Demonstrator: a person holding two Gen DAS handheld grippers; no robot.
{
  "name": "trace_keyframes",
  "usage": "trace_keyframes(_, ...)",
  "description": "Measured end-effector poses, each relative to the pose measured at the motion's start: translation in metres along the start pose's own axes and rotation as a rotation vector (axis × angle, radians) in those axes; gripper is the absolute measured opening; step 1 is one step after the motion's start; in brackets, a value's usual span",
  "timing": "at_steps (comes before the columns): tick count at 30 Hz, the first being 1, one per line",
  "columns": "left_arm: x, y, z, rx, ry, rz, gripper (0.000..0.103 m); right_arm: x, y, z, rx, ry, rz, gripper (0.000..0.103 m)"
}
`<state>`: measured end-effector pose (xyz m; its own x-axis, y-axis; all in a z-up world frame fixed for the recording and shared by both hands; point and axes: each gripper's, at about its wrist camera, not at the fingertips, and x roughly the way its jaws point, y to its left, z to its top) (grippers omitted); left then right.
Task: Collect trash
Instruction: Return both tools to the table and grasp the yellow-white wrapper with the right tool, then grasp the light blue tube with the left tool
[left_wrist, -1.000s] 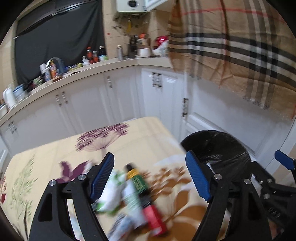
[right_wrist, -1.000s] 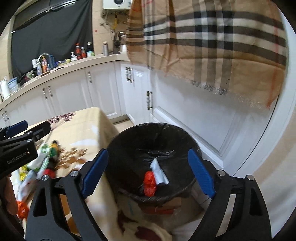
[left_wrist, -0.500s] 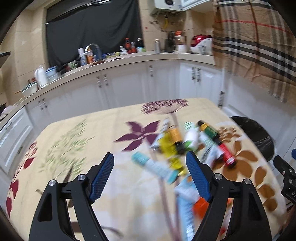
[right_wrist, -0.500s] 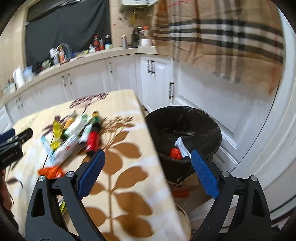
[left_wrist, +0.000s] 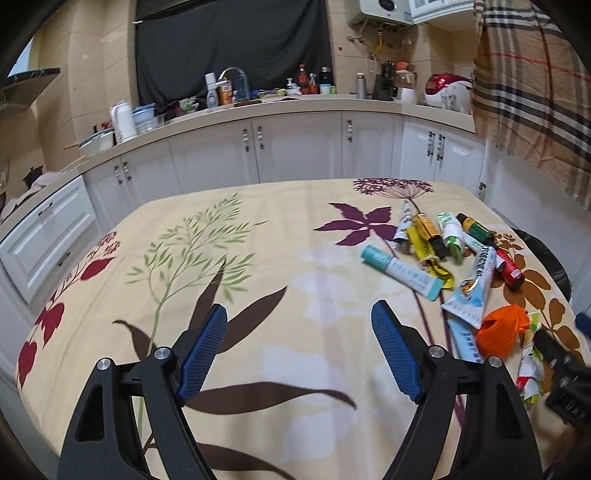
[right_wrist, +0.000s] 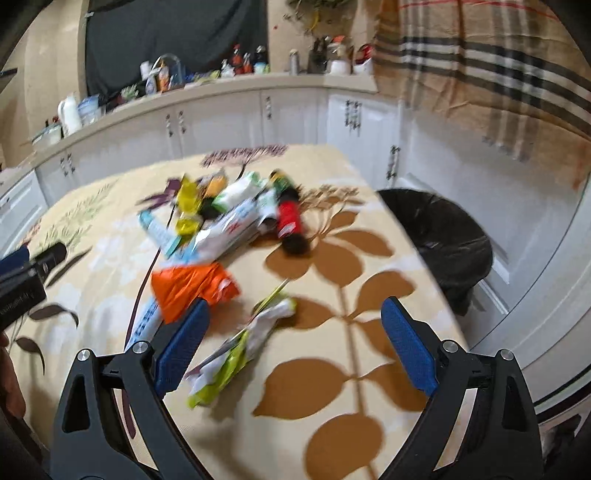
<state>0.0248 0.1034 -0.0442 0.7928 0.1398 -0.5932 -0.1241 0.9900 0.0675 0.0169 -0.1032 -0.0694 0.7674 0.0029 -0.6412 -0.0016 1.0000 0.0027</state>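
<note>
Both my jaws stand wide and empty: left gripper (left_wrist: 299, 349) over bare table (left_wrist: 258, 258), right gripper (right_wrist: 295, 343) straddling the crumpled wrapper (right_wrist: 240, 350) near the bin (right_wrist: 443, 232).

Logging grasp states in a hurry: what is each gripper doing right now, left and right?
Left gripper: open, nothing between its fingers, over bare tablecloth.
Right gripper: open, holding nothing; a crumpled wrapper lies on the table below it.

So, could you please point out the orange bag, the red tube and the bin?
orange bag (left_wrist: 499, 330): left wrist view, middle of the crumpled plastic.
red tube (right_wrist: 289, 218): right wrist view, red body.
bin (right_wrist: 448, 236): right wrist view, black liner inside.
</note>
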Motion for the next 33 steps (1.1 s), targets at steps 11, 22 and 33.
trace_keyframes(11,-0.001,0.004,-0.013,-0.023,0.022,-0.03,0.078,0.008,-0.003,-0.014,-0.007,0.06,0.018,0.039)
trace_keyframes(22,-0.011,-0.026,-0.017,0.01,0.026,-0.105,0.078,-0.001,-0.011,-0.017,-0.017,0.032,0.051,0.017)
trace_keyframes(33,-0.026,-0.052,-0.018,0.031,0.018,-0.167,0.078,-0.013,-0.029,-0.016,0.012,-0.021,0.06,0.017)
